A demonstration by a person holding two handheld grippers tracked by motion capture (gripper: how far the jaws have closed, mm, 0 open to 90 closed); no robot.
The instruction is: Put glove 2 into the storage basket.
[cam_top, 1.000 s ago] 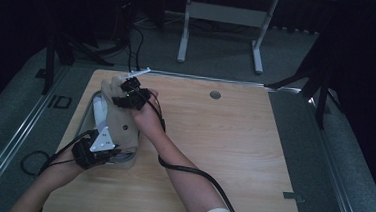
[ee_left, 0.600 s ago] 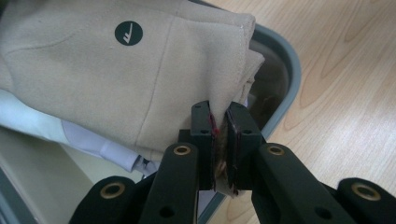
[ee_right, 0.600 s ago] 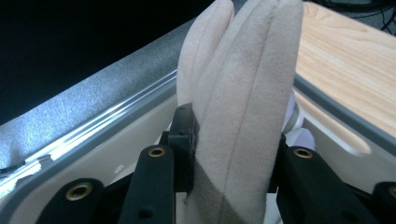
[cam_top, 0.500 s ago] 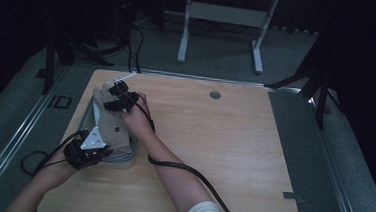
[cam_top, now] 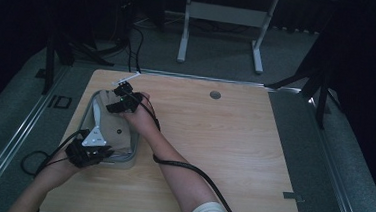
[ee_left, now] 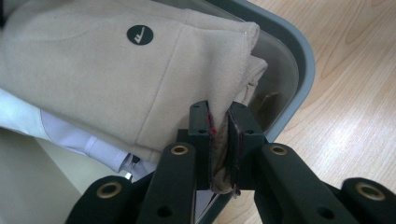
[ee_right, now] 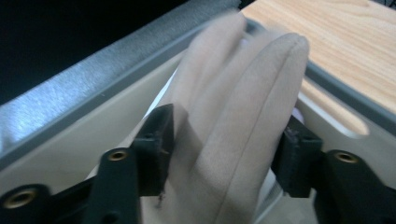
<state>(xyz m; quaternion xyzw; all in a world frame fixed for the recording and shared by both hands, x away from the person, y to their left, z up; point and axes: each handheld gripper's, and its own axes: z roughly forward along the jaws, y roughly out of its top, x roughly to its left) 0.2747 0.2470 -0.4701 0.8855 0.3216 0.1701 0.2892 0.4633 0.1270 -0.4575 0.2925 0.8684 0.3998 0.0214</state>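
A beige garment (cam_top: 115, 131) with a round dark logo (ee_left: 139, 35) lies folded in a grey bin (cam_top: 134, 150) at the table's left. At the bin's near end my left gripper (cam_top: 102, 150) is shut on the garment's edge (ee_left: 220, 140), which is pinched between the pads. My right gripper (cam_top: 115, 105) is at the bin's far end. Its jaws have just been opening. They stand wide apart (ee_right: 226, 135) with a blurred fold of the beige fabric (ee_right: 243, 116) between them. White cloth (ee_left: 70, 135) shows under the beige layer.
The wooden table (cam_top: 223, 148) stretches to the right of the bin, with a round grommet (cam_top: 215, 95) near its far edge. A small white item (cam_top: 128, 77) sits at the far edge behind the bin. A cable trails along the right forearm. A desk frame (cam_top: 222, 18) stands beyond the table.
The right hand has moved left and down to the bin's far end with the garment. The left hand has shifted slightly toward the bin's near end.
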